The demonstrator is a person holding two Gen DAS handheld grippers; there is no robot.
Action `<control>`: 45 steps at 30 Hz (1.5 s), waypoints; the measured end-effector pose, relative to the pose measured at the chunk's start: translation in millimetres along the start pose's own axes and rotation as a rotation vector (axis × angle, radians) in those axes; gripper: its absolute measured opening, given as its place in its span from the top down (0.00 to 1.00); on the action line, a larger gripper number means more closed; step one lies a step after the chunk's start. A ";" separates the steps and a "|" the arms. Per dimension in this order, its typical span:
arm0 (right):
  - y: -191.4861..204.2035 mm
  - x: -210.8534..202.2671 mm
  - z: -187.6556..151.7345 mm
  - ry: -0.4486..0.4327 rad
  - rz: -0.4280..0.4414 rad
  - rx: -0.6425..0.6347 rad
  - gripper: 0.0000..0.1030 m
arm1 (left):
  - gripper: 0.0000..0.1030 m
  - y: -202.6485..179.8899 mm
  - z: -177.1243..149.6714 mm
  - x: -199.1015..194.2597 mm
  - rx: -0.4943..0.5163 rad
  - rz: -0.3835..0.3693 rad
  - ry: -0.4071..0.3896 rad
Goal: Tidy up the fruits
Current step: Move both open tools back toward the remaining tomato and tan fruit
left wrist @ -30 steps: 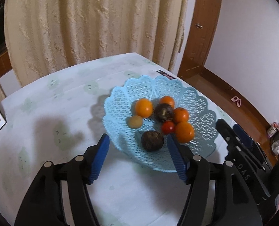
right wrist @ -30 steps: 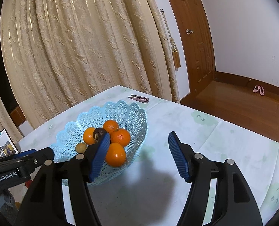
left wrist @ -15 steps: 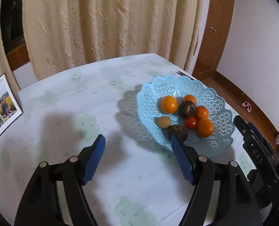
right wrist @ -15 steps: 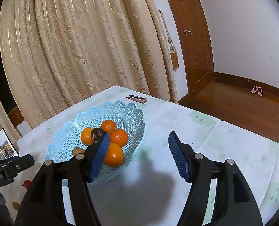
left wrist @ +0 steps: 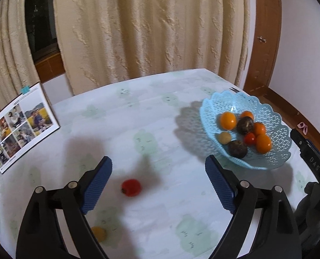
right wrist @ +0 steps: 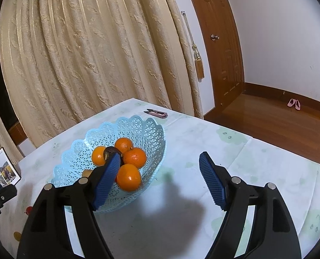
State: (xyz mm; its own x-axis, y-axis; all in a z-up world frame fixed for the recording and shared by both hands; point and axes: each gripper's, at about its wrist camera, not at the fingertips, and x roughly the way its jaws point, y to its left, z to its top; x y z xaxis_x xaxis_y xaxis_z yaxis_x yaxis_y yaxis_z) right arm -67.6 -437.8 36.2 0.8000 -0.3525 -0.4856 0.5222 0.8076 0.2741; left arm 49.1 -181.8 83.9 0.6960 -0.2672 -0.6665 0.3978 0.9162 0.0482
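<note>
**Left jaws lined up on the loose red tomato**

Nearest in the left wrist view: a small yellow fruit on the tablecloth, half hidden behind the left finger, blurred, so the type's a guess. Just ahead, the red cherry tomato sits on the cloth between the finger lines of the left gripper, slightly left of centre and short of the tips. Left jaws are opening, nothing pressed between the pads. It's round, so no long axis to align to.

Further right, the blue lattice basket already holds oranges, two dark round fruits, a pale one and a second tomato. Photo calendar stands at the far left edge.

The right gripper hovers by the basket rim, jaws opening, empty, with no loose fruit ahead of it.

My read: the left hand is clearly nearer; the tomato is its pick, then it goes right to the basket.
</note>
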 end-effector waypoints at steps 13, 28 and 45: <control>41.7 -10.7 -5.2 0.026 0.084 -0.108 0.25 | 0.15 43.3 -21.6 -13.9 -0.048 0.066 0.002; 124.1 -22.9 -21.7 0.119 0.303 -0.271 0.20 | 0.15 123.2 -74.8 -25.9 -0.199 0.100 0.078; 181.0 -18.4 -57.5 0.231 0.411 -0.437 0.20 | 0.55 95.6 -104.1 9.9 -0.138 0.004 0.186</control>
State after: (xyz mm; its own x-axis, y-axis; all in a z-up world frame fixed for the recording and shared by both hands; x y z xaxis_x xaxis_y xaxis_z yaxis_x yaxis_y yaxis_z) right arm -4.8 -257.9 47.0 0.7997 0.0979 -0.5924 -0.0208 0.9905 0.1356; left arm 31.7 -65.7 4.4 0.5703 -0.2155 -0.7927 0.3011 0.9527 -0.0424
